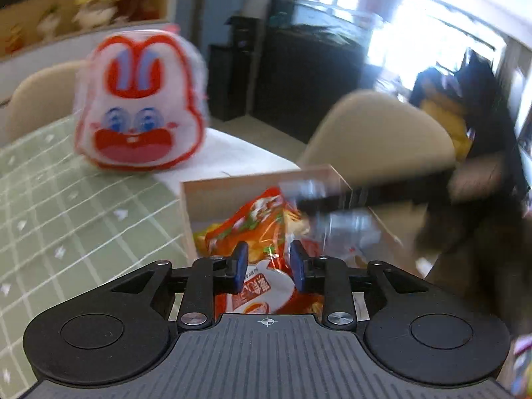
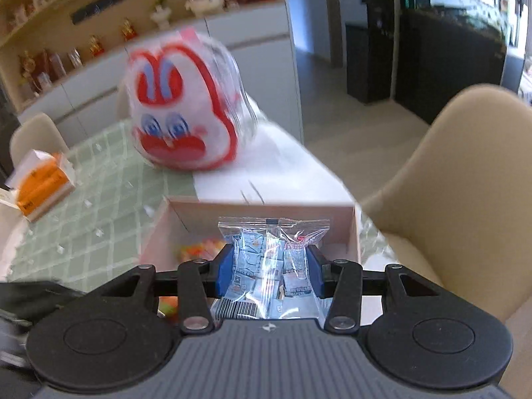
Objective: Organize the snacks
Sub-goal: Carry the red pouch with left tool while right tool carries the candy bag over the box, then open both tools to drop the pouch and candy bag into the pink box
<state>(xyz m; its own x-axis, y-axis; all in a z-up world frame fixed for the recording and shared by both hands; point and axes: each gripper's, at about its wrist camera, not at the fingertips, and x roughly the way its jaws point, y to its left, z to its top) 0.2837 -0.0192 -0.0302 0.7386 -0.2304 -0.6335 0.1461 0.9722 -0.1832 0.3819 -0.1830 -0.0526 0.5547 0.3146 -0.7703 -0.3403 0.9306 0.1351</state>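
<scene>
A pale wooden box [image 1: 232, 183] stands on the table and holds an orange snack bag [image 1: 262, 222]. My left gripper [image 1: 268, 262] hangs over the box, its jaws a little apart with the orange bag between and below them; I cannot tell whether they grip it. My right gripper [image 2: 268, 266] is shut on a clear zip bag of small blue-and-white packets [image 2: 269, 266], held above the same box [image 2: 266, 206]. In the left wrist view the right gripper with its clear bag [image 1: 332, 199] shows blurred over the box's far right corner.
A big red-and-white rabbit-face bag [image 1: 139, 106] [image 2: 186, 106] stands on the green checked tablecloth [image 1: 66, 219] behind the box. An orange-and-white carton [image 2: 43, 183] lies at the left. Beige chairs [image 1: 375, 133] [image 2: 465, 183] stand along the table's right side.
</scene>
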